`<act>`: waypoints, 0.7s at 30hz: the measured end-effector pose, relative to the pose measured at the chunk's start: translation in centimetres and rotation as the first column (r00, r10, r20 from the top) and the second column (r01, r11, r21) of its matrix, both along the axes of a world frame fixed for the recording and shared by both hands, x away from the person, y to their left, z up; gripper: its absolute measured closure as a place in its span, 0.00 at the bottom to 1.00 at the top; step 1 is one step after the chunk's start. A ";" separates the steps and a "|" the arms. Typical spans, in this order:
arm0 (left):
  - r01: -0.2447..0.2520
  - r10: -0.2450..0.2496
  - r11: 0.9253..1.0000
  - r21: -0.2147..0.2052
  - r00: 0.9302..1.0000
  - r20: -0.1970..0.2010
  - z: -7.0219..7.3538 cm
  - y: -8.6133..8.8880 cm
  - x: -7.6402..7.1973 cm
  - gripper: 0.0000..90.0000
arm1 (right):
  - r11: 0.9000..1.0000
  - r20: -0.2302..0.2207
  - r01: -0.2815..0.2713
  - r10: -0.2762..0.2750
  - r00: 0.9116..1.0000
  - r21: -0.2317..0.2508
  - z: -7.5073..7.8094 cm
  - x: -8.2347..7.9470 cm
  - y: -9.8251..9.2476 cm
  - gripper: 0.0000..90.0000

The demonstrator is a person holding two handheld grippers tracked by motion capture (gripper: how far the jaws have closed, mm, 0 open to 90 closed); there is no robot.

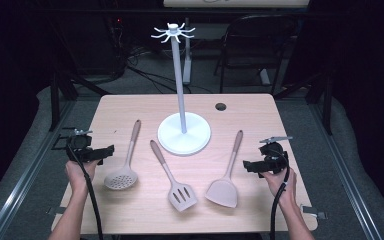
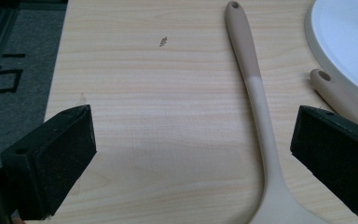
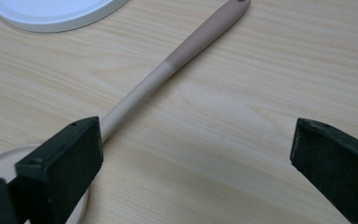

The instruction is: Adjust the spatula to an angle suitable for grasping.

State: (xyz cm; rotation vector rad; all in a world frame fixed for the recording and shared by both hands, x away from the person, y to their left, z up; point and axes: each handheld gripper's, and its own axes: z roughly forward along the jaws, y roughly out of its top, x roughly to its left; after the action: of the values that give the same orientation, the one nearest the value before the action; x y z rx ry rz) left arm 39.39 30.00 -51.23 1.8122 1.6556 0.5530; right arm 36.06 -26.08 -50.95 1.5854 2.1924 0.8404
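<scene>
We hold the left gripper (image 1: 111, 149) wide open and empty, with the skimmer (image 1: 124, 166) at its three o'clock. Our right gripper (image 1: 246, 167), likewise gaping with nothing in it, has the solid turner (image 1: 227, 177) at nine o'clock on the table (image 1: 250, 107).

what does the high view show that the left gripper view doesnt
High view alone: the stand's pole and hook crown, the solid spatula, the right gripper, both of the person's forearms, and the floor and chair behind.

Left gripper view alone: a close look along its own black pads, standing wide apart with nothing between them, and a small mark on the wood.

Both: the skimmer, the slotted turner's handle, the white stand base, the wooden table.
</scene>
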 end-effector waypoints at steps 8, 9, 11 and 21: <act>0.014 -0.014 1.000 0.006 1.000 0.005 0.3 -0.7 -0.2 0.00 | 0.999 -0.051 0.026 -0.025 0.998 0.025 -0.3 0.6 0.7 0.15; -0.008 0.008 1.000 0.003 1.000 0.013 0.3 -0.6 -0.2 0.00 | 0.999 -0.053 0.027 -0.025 0.998 0.028 -0.4 0.7 0.8 0.15; -0.033 0.033 0.999 -0.024 0.999 0.016 0.3 -0.4 -0.2 0.00 | 0.999 -0.070 0.036 -0.034 0.997 0.033 -0.7 0.9 1.1 0.16; -0.015 0.015 1.000 -0.023 1.000 -0.013 0.0 -0.7 0.5 0.00 | 0.999 -0.089 -0.002 0.006 0.996 0.042 -1.1 1.7 2.4 0.21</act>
State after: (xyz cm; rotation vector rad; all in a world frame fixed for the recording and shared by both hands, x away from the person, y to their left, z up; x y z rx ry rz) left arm 39.85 29.30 -51.23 1.7915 1.6785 0.5283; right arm 37.75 -23.68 -52.05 1.6697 2.2532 0.8375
